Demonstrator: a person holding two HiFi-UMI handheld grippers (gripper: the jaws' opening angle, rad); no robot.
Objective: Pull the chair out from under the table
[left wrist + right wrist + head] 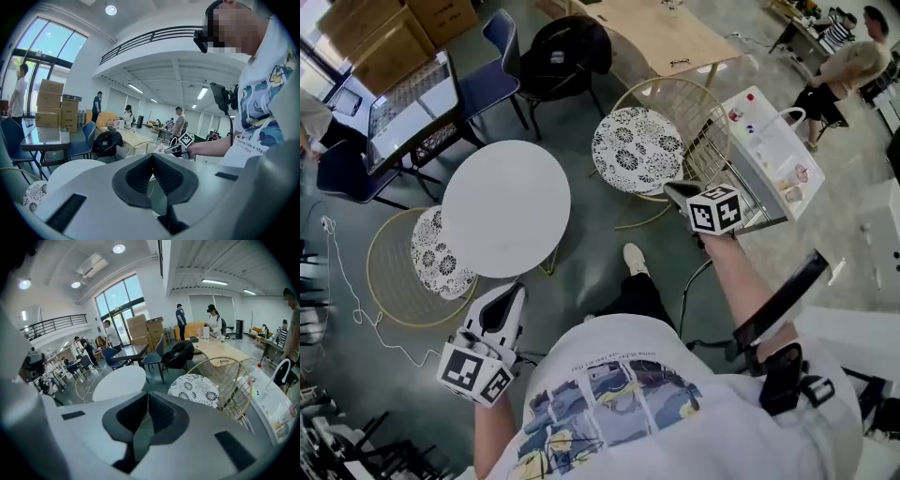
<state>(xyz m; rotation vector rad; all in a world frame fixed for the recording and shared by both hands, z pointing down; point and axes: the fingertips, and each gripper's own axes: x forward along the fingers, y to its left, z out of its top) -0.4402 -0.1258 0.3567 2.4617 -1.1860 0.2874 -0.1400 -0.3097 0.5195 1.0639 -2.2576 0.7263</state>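
Observation:
A round white table [506, 206] stands left of centre. One gold wire chair with a patterned cushion [637, 150] stands apart from the table to its right, its wire back [712, 122] towards me. A second like chair [439, 255] sits at the table's left, its cushion partly under the top. My right gripper [673, 189] hangs just beside the first chair's wire back, shut and holding nothing; its own view shows the cushion [194, 387] and table [119, 383] beyond the jaws [147, 393]. My left gripper [517, 289] is near the table's front edge, shut and empty [152, 154].
A white bag [769, 159] stands right of the wire chair. Behind are a wooden table [661, 33], a black chair with a backpack [567, 52], a blue chair [492, 80] and a glass-topped table [408, 98]. A cable [356, 309] lies on the floor at left. People stand at back right [853, 66].

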